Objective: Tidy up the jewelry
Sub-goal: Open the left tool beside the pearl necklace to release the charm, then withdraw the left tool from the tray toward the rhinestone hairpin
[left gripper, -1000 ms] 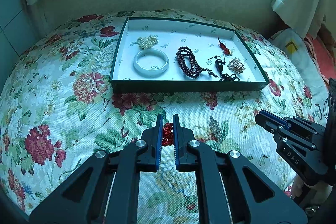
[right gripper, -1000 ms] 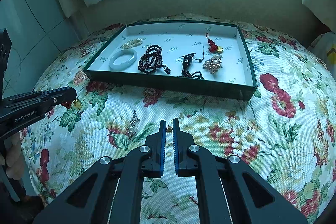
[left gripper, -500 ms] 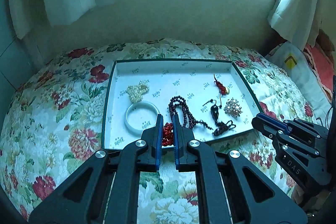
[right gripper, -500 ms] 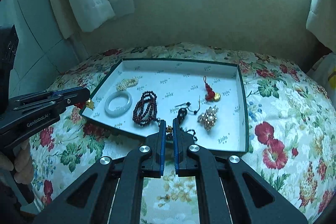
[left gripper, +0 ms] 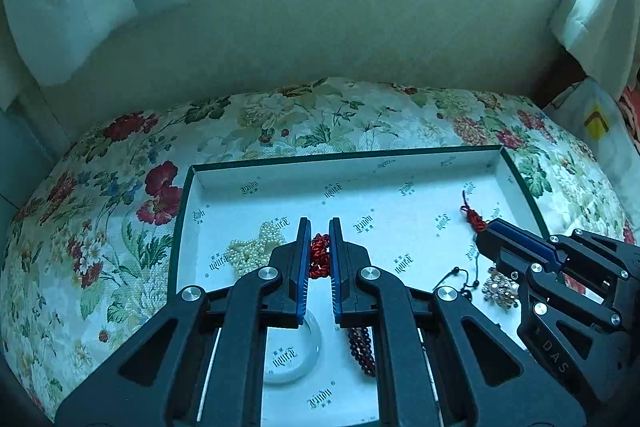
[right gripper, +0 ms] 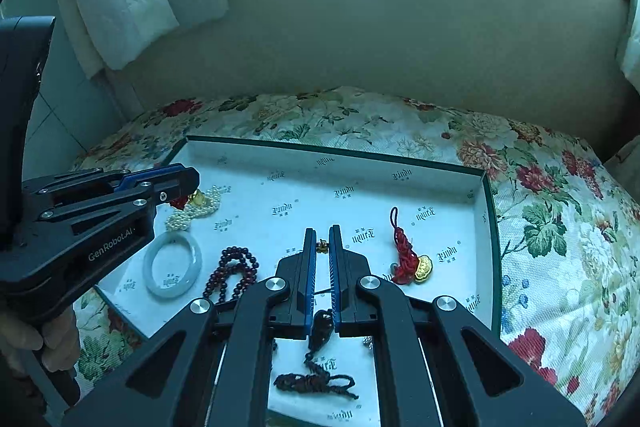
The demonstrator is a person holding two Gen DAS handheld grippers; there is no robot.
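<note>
Red cord knot [left gripper: 319, 255] — inside left gripper [left gripper: 320, 227]

A green-rimmed tray [right gripper: 490, 211] with a white printed lining lies on the floral bed. In it lie a pearl cluster [left gripper: 256, 249], a pale jade bangle [right gripper: 173, 265], dark red prayer beads [right gripper: 234, 273], a red knotted charm with a gold pendant [right gripper: 408, 259], a dark corded pendant [right gripper: 320, 355] and a rhinestone brooch [left gripper: 500, 291].

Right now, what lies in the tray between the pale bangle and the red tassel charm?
In the right wrist view, dark red beads lie between the bangle and the tassel charm.
</note>
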